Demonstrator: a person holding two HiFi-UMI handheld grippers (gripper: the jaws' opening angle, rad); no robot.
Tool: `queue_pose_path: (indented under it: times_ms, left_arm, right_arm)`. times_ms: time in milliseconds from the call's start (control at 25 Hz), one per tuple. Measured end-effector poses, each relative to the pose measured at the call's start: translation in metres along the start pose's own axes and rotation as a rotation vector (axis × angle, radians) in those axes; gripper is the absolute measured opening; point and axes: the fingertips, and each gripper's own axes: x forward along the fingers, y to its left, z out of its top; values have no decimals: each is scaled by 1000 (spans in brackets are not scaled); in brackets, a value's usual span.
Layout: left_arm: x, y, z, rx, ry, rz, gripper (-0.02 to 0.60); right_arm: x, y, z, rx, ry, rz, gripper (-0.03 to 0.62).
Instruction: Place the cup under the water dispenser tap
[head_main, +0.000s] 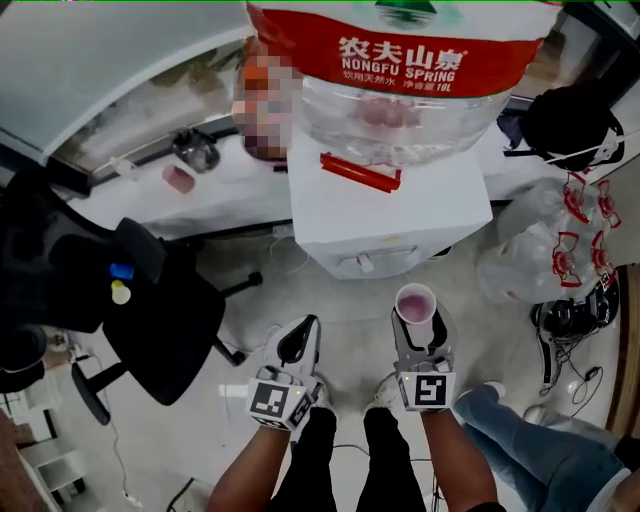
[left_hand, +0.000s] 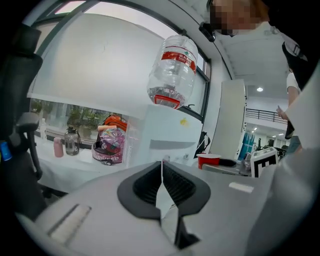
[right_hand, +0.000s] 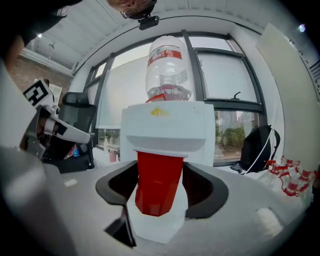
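The cup (head_main: 415, 301) is before the dispenser (head_main: 390, 215), bottle (head_main: 400, 100) on top.

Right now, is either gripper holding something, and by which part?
The right gripper holds the red cup by its sides, below the rim; the left gripper is shut, empty.

light: bright daylight via windows (right_hand: 225, 75) | edges: fisheye, dark vignette | foreground: blurred

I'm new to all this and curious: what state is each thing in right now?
Cup: upright, gripped, short of the dispenser.
Right gripper: shut on the cup.
Left gripper: shut, empty.
Water bottle: upside down on the dispenser.
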Motion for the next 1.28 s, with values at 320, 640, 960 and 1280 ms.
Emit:
queue_pose_path:
  times_ms: [320, 640, 960, 1280]
  left_arm:
    - [35, 34, -67, 46, -12, 5, 26]
    - [70, 34, -115, 54, -3, -15, 26]
    - [81, 31, -140, 53, -20, -31, 26]
    - [79, 36, -156, 50, 20, -36, 26]
  right_arm:
    - [56, -22, -85, -36, -15, -61, 276]
    - [108, -47, -134, -90, -51, -101, 276]
    - [130, -44, -166, -76, -68, -114, 281]
    - [133, -44, -177, -17, -36, -148, 290]
